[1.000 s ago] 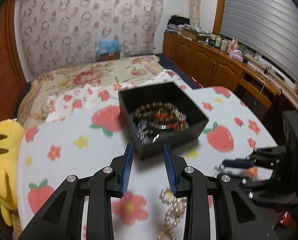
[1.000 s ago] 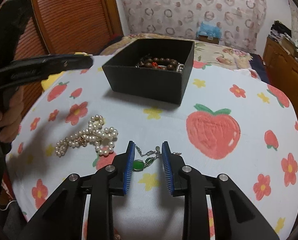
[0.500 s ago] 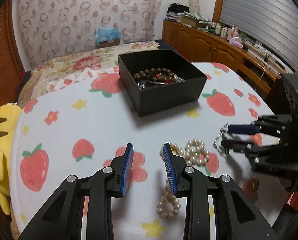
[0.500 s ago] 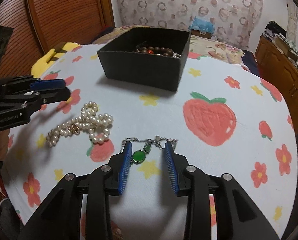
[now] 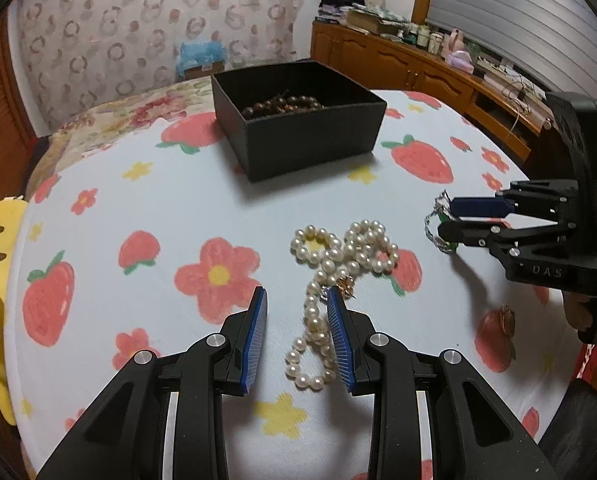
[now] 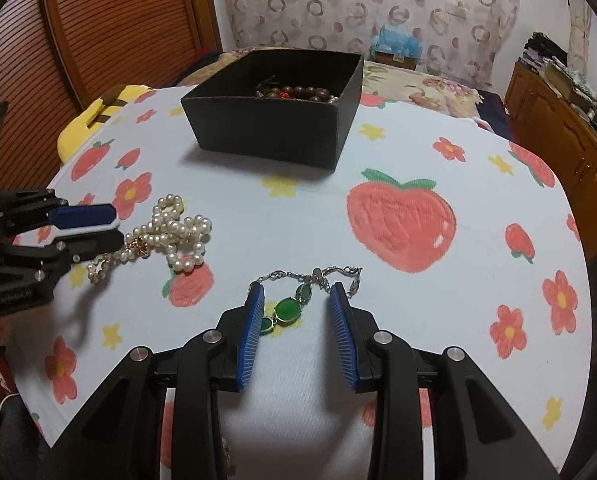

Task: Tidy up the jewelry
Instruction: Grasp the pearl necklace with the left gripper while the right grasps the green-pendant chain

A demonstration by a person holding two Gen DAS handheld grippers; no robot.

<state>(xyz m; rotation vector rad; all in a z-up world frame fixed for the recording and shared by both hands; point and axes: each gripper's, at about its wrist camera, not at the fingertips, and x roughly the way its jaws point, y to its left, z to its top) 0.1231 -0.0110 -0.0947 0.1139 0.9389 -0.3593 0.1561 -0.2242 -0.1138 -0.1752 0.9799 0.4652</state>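
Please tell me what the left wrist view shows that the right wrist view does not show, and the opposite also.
Only the left wrist view: the window blind and a small reddish pendant on the cloth.
Only the right wrist view: the wooden door.
Both: the black box, the pearl necklace, the green bracelet, and the left gripper and right gripper, each open.

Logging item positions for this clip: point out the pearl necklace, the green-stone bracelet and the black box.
pearl necklace (image 5: 340, 264), left wrist view, on the bunched beads at its middle.
green-stone bracelet (image 6: 287, 308), right wrist view, on the largest green stone.
black box (image 6: 266, 128), right wrist view, on its near outer wall.
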